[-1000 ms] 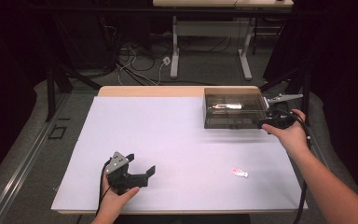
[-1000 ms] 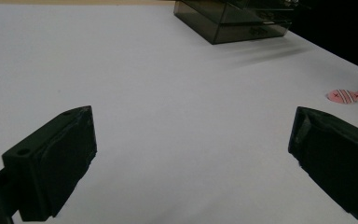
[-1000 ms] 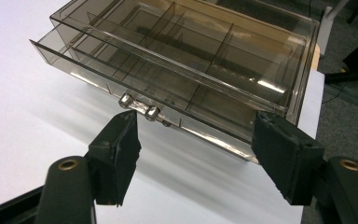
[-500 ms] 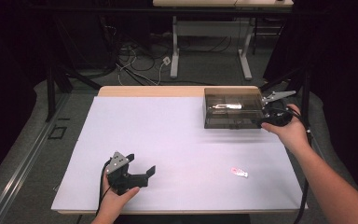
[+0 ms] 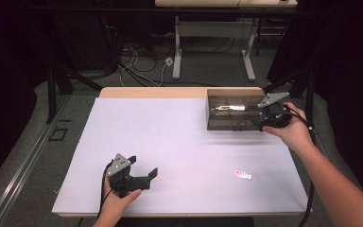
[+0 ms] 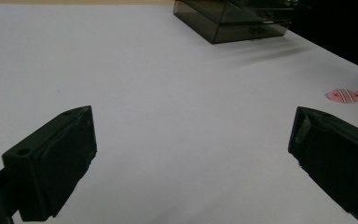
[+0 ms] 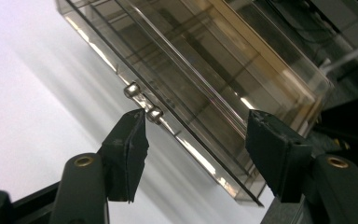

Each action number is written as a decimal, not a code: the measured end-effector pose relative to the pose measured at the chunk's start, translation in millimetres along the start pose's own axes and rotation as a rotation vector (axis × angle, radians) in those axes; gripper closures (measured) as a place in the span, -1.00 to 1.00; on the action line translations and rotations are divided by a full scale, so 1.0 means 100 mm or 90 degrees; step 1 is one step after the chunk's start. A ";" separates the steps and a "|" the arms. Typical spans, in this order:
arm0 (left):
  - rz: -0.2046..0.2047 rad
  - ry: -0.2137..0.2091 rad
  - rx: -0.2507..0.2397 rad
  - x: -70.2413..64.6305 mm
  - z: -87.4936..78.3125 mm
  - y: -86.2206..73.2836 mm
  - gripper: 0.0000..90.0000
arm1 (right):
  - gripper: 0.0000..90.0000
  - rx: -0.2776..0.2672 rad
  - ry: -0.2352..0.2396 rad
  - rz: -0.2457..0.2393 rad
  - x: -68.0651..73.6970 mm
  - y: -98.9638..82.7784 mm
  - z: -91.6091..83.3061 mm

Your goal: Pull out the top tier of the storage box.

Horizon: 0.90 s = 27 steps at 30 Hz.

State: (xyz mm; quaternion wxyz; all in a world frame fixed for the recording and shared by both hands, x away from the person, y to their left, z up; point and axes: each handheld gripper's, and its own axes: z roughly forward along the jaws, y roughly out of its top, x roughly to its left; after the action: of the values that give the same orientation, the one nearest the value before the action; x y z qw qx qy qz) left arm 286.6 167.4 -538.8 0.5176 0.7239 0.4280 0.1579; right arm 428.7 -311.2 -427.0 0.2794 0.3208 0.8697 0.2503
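Note:
A smoky see-through drawer box stands at the table's back right. My right gripper is at its front right corner. In the right gripper view the jaws have just been closing. They stand part open, with the box's front edge between them and the left fingertip right beside a small metal knob; I see no pad pressing. My left gripper rests on the white sheet at the front left, open and empty. A small pink fish-shaped piece lies front right.
The white sheet covers most of the table, with a wooden strip at its back edge. Behind the table are desk legs and cables on the floor. The person's right forearm crosses the front right corner.
My right gripper has edged slightly left, closer to the box's front corner. The left gripper and the pink piece have stayed where they were.

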 end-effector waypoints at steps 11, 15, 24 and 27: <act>-0.001 -0.001 -0.001 0.00 0.00 0.00 -0.98 | -0.08 0.007 -0.014 -0.106 0.06 0.05 0.05; -0.001 0.000 -0.001 0.00 0.01 0.00 -0.98 | -0.05 0.016 -0.026 -0.136 0.08 0.07 0.06; -0.001 -0.001 0.000 0.00 0.00 0.00 -0.97 | 0.08 0.018 -0.042 -0.177 0.07 0.10 0.09; -0.001 -0.001 -0.001 0.01 0.00 0.00 -0.97 | 0.13 0.029 -0.038 -0.188 0.06 0.11 0.09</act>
State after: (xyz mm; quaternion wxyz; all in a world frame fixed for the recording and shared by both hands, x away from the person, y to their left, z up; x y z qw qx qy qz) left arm 286.9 167.8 -539.0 0.5188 0.7232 0.4278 0.1574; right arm 435.3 -297.2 -429.2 0.3318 0.2028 0.9041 0.1773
